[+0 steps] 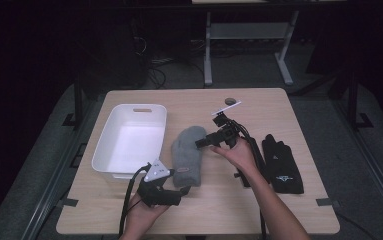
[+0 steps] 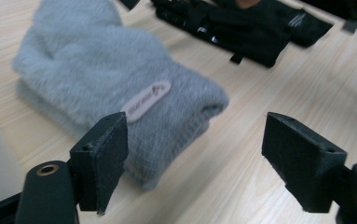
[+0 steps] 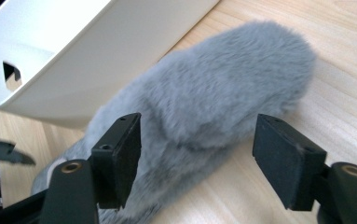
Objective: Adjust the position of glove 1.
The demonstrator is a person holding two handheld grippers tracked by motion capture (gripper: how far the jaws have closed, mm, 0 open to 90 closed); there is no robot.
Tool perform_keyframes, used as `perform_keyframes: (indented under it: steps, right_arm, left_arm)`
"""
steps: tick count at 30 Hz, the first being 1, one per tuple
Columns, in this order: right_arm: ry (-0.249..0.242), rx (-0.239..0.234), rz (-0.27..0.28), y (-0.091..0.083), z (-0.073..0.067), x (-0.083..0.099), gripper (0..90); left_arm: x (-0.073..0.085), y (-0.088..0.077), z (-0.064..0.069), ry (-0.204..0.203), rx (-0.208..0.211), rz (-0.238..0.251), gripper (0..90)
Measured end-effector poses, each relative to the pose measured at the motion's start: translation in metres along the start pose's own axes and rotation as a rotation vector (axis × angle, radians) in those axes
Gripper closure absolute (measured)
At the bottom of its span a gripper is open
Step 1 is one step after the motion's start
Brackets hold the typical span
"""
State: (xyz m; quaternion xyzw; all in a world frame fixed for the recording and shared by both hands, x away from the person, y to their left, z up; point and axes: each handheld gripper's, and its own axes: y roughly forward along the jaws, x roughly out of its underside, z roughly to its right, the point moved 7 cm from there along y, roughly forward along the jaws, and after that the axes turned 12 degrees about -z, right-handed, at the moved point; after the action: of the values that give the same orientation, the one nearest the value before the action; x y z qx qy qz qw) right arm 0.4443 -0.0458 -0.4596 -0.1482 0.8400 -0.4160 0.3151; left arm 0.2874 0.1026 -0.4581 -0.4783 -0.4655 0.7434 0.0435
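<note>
A fluffy grey mitten (image 1: 188, 155) lies in the middle of the wooden table (image 1: 299, 110), its cuff toward the person. The left gripper (image 1: 181, 191) sits at the cuff end, held in a hand at the table's front. In the left gripper view its jaws stand wide apart, the left gripper (image 2: 195, 140) just short of the mitten cuff (image 2: 120, 70) with its pale label. The right gripper (image 1: 202, 143) reaches in from the right at the mitten's upper half. Its own view shows the right gripper (image 3: 197, 140) open, the mitten tip (image 3: 223, 88) ahead of the pads, untouched.
A white plastic bin (image 1: 129, 140) stands just left of the mitten, and its wall (image 3: 97, 60) looms close in the right gripper view. Black gloves (image 1: 282, 162) lie at the right, also in the left gripper view (image 2: 241, 28). A small dark disc (image 1: 230, 101) rests near the far edge.
</note>
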Motion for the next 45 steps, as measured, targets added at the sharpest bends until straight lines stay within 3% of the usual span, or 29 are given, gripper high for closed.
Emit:
perform_keyframes:
  steps: [4, 5, 7, 9, 10, 11, 12, 13, 17, 27, 30, 31, 32, 34, 38, 44, 45]
  right_arm:
    - [0.024, -0.005, 0.005, 0.003, 0.007, -0.008, 31.9]
    - [0.047, 0.008, -0.029, 0.007, 0.012, -0.01, 31.9]
    - [0.053, 0.019, -0.042, 0.009, 0.015, -0.01, 32.0]
    - [0.058, 0.004, -0.043, 0.011, 0.02, -0.011, 44.1]
    - [0.058, 0.004, -0.043, 0.011, 0.02, -0.011, 44.1]
    - [0.059, 0.019, -0.051, 0.013, 0.023, -0.012, 52.5]
    - [0.059, 0.019, -0.051, 0.013, 0.023, -0.012, 52.5]
    - [0.065, 0.013, -0.062, 0.015, 0.025, -0.013, 60.4]
    - [0.066, 0.001, -0.038, 0.015, 0.028, -0.016, 72.0]
    - [0.048, 0.048, 0.025, 0.01, 0.027, -0.026, 80.0]
    - [0.039, 0.053, 0.067, 0.004, 0.024, -0.031, 72.7]
    - [0.065, 0.041, 0.036, 0.007, 0.023, -0.031, 54.6]
    - [0.065, 0.041, 0.036, 0.007, 0.023, -0.031, 54.6]
    - [0.09, 0.014, -0.019, 0.016, 0.024, -0.026, 37.1]
    - [0.104, -0.037, -0.042, 0.024, 0.023, -0.023, 31.1]
    - [0.106, -0.048, -0.068, 0.037, 0.022, -0.026, 28.2]
    - [0.127, -0.068, -0.07, 0.041, 0.023, -0.026, 27.6]
  left_arm:
    - [-0.008, 0.003, -0.002, -0.002, -0.004, 0.003, 23.3]
    - [-0.01, 0.005, -0.002, -0.009, 0.002, 0.006, 23.5]
    - [-0.01, 0.007, -0.003, -0.005, 0.003, 0.001, 23.6]
    - [-0.008, 0.012, -0.002, -0.011, 0.018, -0.019, 23.7]
    - [-0.008, 0.012, -0.002, -0.011, 0.018, -0.019, 23.7]
    - [-0.007, 0.014, -0.003, -0.008, 0.018, -0.028, 23.7]
    - [-0.007, 0.014, -0.003, -0.008, 0.018, -0.028, 23.7]
    - [-0.006, 0.014, -0.004, -0.01, 0.024, -0.032, 23.7]
    - [-0.006, 0.016, -0.004, -0.007, 0.024, -0.037, 23.7]
    - [-0.005, 0.017, -0.005, 0.0, 0.03, -0.041, 23.7]
    - [-0.005, 0.016, -0.005, 0.001, 0.03, -0.042, 23.7]
    - [-0.006, 0.017, -0.005, -0.001, 0.032, -0.04, 23.7]
    - [-0.006, 0.017, -0.005, -0.001, 0.032, -0.04, 23.7]
    - [-0.006, 0.016, -0.005, 0.004, 0.031, -0.044, 23.6]
    - [-0.006, 0.017, -0.004, 0.001, 0.03, -0.041, 23.5]
    - [-0.006, 0.017, -0.004, 0.003, 0.029, -0.039, 23.3]
    - [-0.006, 0.018, -0.004, 0.003, 0.028, -0.04, 23.2]
